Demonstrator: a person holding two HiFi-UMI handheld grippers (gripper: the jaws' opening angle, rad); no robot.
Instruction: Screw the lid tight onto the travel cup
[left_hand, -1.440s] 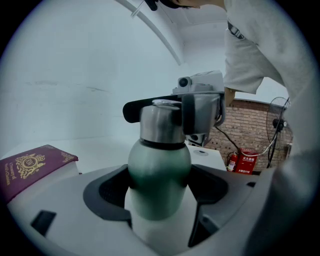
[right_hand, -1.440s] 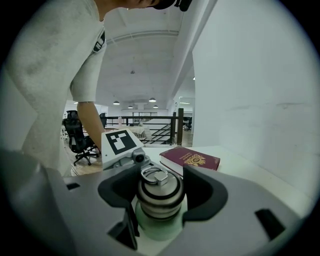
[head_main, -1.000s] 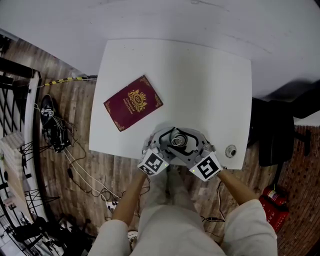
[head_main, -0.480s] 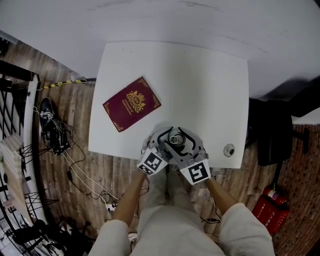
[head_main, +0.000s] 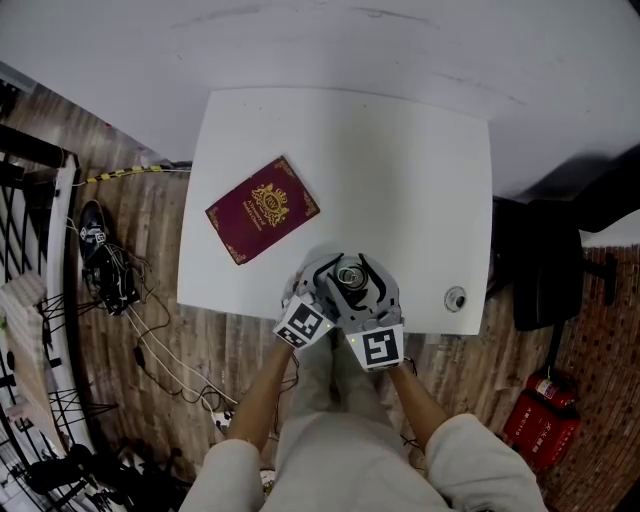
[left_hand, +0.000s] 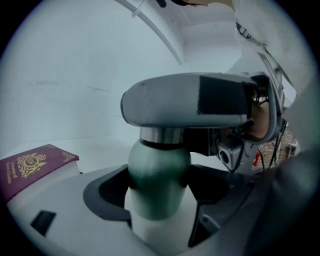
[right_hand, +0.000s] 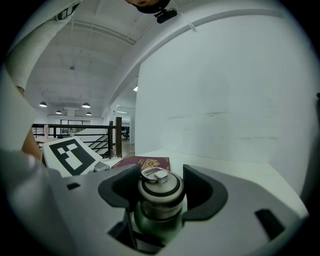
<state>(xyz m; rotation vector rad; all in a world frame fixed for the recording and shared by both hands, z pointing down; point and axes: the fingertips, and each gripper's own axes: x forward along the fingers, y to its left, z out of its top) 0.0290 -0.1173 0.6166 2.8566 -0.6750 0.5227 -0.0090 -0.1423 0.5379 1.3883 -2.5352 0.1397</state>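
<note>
We see a maroon booklet (head_main: 263, 208) lying flat on the white worktop (head_main: 400, 170), ahead-left of the jaws; a small round fitting (head_main: 455, 298) sits right of them.

No legible text, even on maroon booklet (head_main: 262, 208)

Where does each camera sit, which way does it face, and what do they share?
Head view: on the person's head, facing steeply down at the table; forearms, left gripper and right gripper show.
Left gripper view: on that gripper, along jaws clamping the travel cup's green body; right gripper crosses above.
Right gripper view: on that gripper, along jaws gripping the lid; left gripper's marker cube at left.
Shared: maroon booklet in all three.
</note>
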